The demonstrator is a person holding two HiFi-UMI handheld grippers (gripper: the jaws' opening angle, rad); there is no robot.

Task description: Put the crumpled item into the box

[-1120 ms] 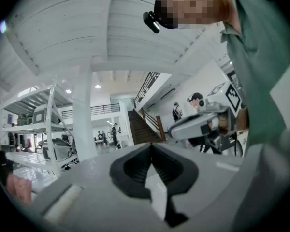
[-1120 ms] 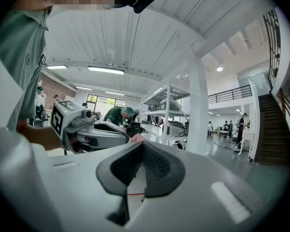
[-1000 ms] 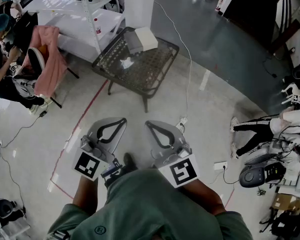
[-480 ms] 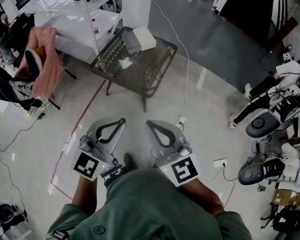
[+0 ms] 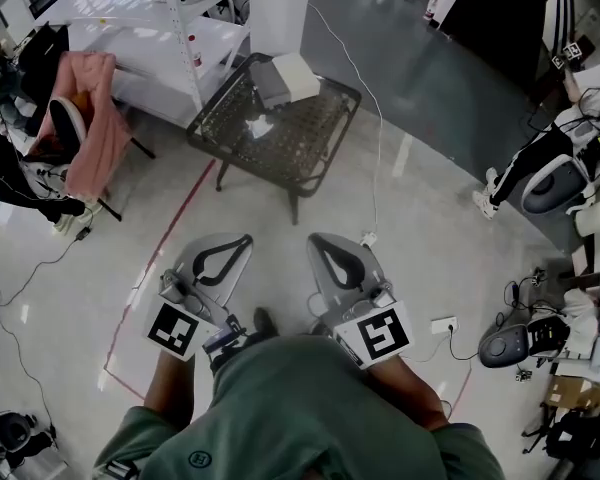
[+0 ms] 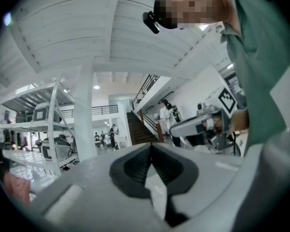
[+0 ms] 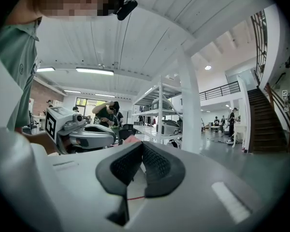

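Both the left gripper (image 5: 236, 245) and the right gripper (image 5: 323, 244) have fingers clenched on nothing. Far ahead of the fingers, the crumpled item (image 5: 258, 125) lies on the worktop (image 5: 302, 150), the box (image 5: 294, 72) beyond it; step nearer first, then spread one pair before reaching.

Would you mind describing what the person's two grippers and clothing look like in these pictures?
The left gripper and the right gripper both have smooth light-grey shells, with black ribbed pads that form a teardrop outline. Each carries a cube with black-and-white square markers: the left cube and the right cube. The person wears a green top.
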